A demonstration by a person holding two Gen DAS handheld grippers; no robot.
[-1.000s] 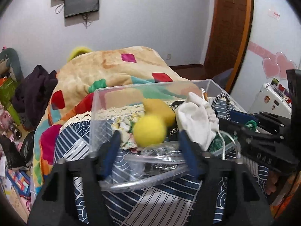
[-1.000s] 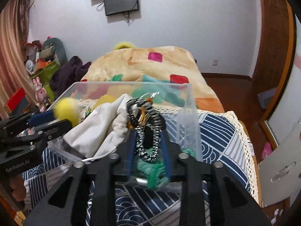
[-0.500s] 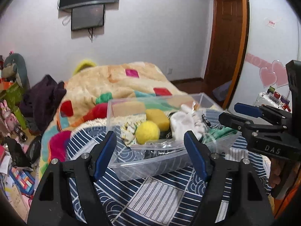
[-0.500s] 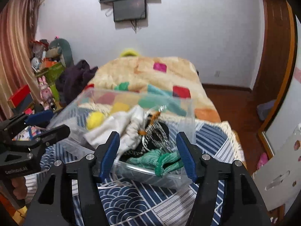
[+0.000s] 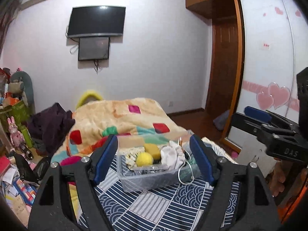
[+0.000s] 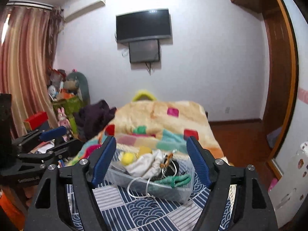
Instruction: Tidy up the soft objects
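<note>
Here the bin [image 5: 146, 181] of clear plastic sits on a bed [image 5: 163, 207], on a navy-and-white patterned cover. In it lie a yellow ball [image 5: 144, 159], a yellow sponge [image 5: 152, 150], a white cloth [image 5: 172, 155], a green cloth [image 6: 176, 180] and a white cord [image 6: 138, 189] that loops over the near wall onto the cover. Behind the bin a tan blanket [image 5: 123, 115] with coloured squares is heaped up, and a dark garment [image 5: 52, 127] lies at its left edge.

The left gripper [image 5: 154, 161] hangs above the near end of the bed, its blue-padded fingers [image 5: 105, 160] spread wide and holding nothing; the bin shows between them, well apart from both. The right gripper [image 6: 151, 161] is likewise wide open and empty, framing the bin from the other side.

On the white far wall hangs a TV [image 5: 96, 21] with a smaller screen [image 5: 94, 48] just below it. A wooden door [image 5: 223, 65] stands at the right, beside a wardrobe [image 5: 267, 61] panel with pink hearts. Striped curtains [image 6: 25, 73] hang at the left, and toys and boxes [image 6: 63, 100] are piled on the floor near them.
</note>
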